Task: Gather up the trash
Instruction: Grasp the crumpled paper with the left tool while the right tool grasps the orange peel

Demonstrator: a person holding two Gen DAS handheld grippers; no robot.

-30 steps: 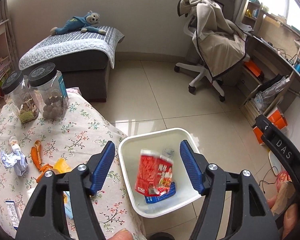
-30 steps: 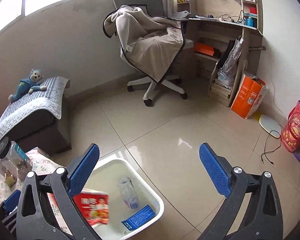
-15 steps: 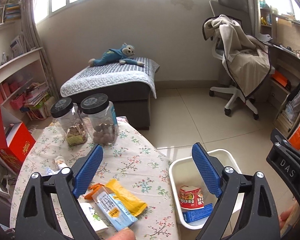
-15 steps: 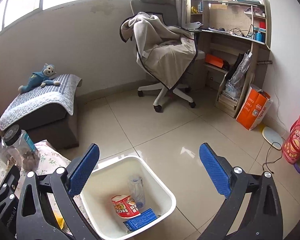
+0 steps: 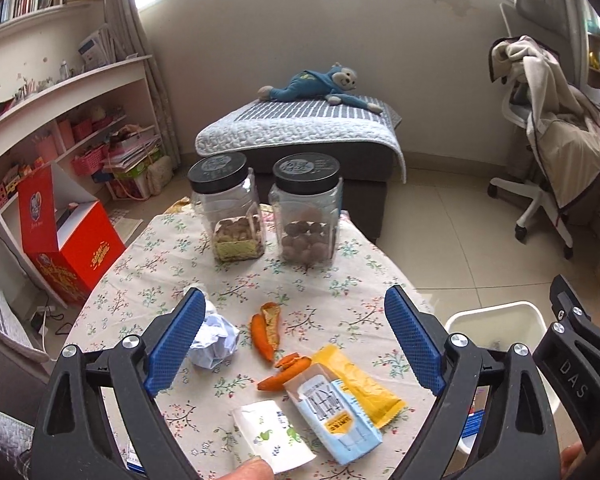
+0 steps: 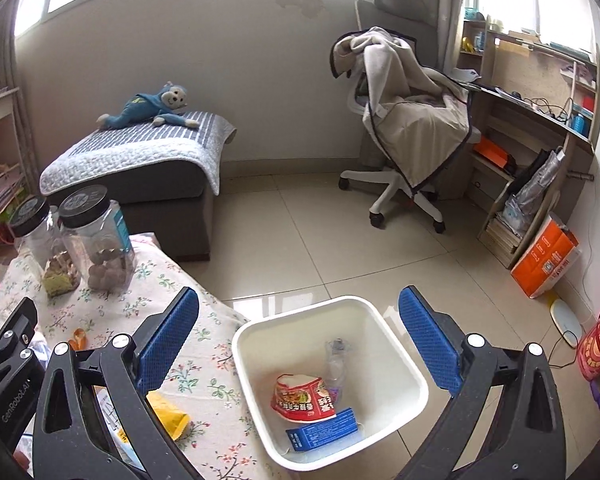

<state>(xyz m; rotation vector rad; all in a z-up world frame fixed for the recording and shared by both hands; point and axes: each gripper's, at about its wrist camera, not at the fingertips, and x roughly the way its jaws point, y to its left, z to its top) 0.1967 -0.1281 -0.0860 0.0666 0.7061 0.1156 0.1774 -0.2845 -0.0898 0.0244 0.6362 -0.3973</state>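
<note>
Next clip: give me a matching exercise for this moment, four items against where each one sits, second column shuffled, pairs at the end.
Items
1. red snack cup
2. crumpled paper ball
3. two black-lidded jars
4. blue plush monkey

Places
A. on the grey striped quilt by the far wall
B. inside the white bin, beside a blue packet
C. on the floral tablecloth, next to the orange peel
D. standing upright at the far end of the tablecloth

Pairs: 1-B, 2-C, 3-D, 4-A
</note>
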